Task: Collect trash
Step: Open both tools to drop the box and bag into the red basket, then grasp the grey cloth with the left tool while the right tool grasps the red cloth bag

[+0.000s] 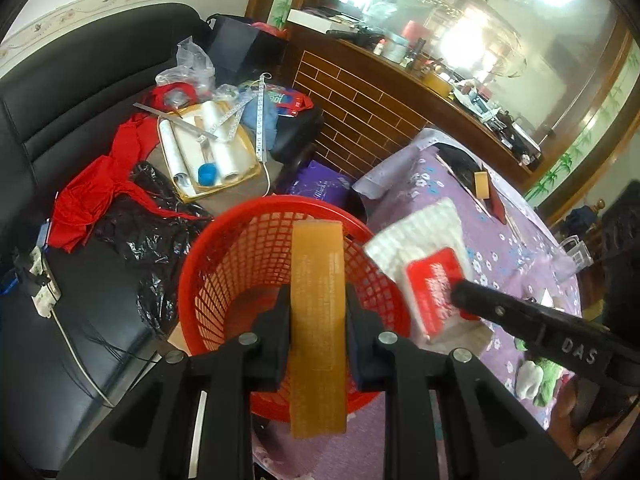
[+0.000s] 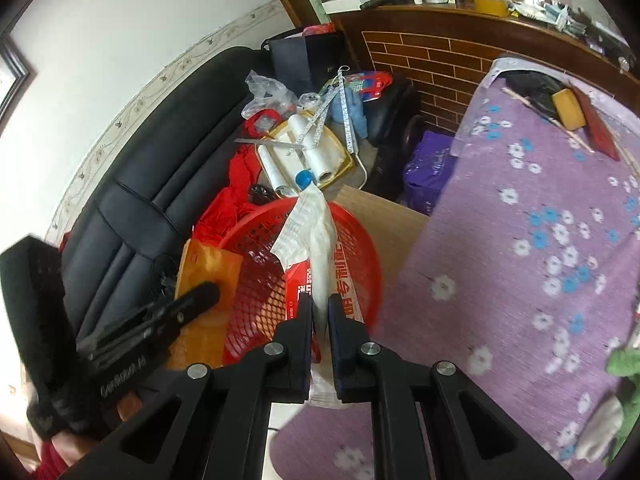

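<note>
A red mesh basket [image 1: 224, 272] stands between the black sofa and the purple table; it also shows in the right wrist view [image 2: 360, 240]. My left gripper [image 1: 318, 304] is shut on a flat yellow-brown wrapper [image 1: 318, 320] and holds it over the basket. The wrapper also shows in the right wrist view [image 2: 212, 268]. My right gripper [image 2: 320, 312] is shut on a white and red plastic package [image 2: 316, 232], held over the basket's right rim. In the left wrist view the package [image 1: 424, 256] hangs beside the basket with the right gripper's finger [image 1: 500, 308] on it.
The black sofa [image 1: 60, 112] carries a red cloth [image 1: 104, 184], a black plastic bag [image 1: 152, 232] and a tray of white rolls [image 1: 208, 148]. A purple flowered tablecloth [image 2: 520, 240] covers the table at right. A power strip [image 1: 40, 280] lies on the sofa.
</note>
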Demonstrator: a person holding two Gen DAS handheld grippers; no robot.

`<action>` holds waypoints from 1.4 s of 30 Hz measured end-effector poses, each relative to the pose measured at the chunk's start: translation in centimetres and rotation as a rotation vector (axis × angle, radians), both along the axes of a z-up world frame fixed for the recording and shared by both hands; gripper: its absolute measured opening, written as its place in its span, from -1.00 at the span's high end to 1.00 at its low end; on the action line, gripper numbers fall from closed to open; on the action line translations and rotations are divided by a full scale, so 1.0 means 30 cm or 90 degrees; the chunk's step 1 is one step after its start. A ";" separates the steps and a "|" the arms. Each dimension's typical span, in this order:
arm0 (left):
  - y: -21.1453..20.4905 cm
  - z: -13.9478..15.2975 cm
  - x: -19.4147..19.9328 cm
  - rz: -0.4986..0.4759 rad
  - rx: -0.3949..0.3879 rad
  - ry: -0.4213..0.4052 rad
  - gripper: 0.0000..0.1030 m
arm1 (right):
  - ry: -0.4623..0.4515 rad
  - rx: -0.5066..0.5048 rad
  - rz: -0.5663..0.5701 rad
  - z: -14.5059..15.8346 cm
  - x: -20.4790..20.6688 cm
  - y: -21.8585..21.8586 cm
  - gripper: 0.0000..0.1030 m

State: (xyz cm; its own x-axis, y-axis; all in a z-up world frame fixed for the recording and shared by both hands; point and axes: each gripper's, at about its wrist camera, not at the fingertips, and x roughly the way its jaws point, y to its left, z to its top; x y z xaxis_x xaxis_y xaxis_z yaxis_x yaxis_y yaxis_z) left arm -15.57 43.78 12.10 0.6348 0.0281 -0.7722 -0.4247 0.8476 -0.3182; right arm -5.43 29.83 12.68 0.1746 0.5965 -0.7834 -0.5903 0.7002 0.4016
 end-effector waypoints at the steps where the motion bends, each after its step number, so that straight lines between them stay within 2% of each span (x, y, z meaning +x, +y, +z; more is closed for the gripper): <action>1: 0.006 0.002 -0.002 0.002 -0.003 0.000 0.37 | -0.002 0.001 -0.001 -0.002 0.005 0.005 0.68; 2: 0.012 0.006 -0.009 0.007 -0.009 -0.004 0.09 | -0.006 0.002 -0.004 0.003 0.006 -0.001 0.53; 3: 0.015 0.011 -0.016 0.012 -0.011 -0.014 -0.05 | -0.011 0.006 -0.007 0.013 0.004 -0.005 0.42; 4: 0.014 0.018 -0.025 0.014 -0.006 -0.026 -0.07 | -0.014 0.013 -0.007 0.022 0.004 -0.013 0.38; 6: 0.016 0.020 -0.021 0.011 0.004 -0.021 -0.07 | -0.030 0.017 -0.003 0.039 0.000 -0.020 0.28; 11: -0.011 0.040 -0.030 0.003 0.002 -0.037 -0.07 | -0.042 0.021 -0.024 0.079 -0.027 -0.109 0.26; 13: -0.050 0.047 -0.034 -0.006 0.010 -0.047 -0.09 | -0.048 0.015 -0.034 0.080 -0.048 -0.165 0.19; 16: -0.138 0.039 -0.028 -0.043 0.015 -0.047 -0.14 | -0.047 0.006 -0.062 0.067 -0.084 -0.277 0.08; 21: -0.332 0.006 0.007 -0.144 0.018 -0.031 -0.14 | -0.033 -0.015 -0.117 0.009 -0.140 -0.469 0.08; 28: -0.605 -0.050 0.056 -0.278 0.009 -0.005 -0.14 | 0.009 -0.034 -0.232 -0.083 -0.207 -0.807 0.08; 37: -0.932 -0.072 0.102 -0.365 -0.003 0.021 -0.15 | 0.034 -0.027 -0.380 -0.116 -0.264 -1.270 0.09; 42: -1.090 -0.092 0.143 -0.390 -0.011 0.039 -0.19 | 0.045 -0.021 -0.418 -0.119 -0.291 -1.450 0.09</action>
State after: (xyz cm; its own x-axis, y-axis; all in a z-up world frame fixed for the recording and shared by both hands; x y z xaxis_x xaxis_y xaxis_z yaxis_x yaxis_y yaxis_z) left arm -11.28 11.08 9.34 0.4854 -0.3406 -0.8052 0.1199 0.9382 -0.3246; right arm -14.14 -13.68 9.13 0.4418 0.3589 -0.8222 -0.0100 0.9184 0.3955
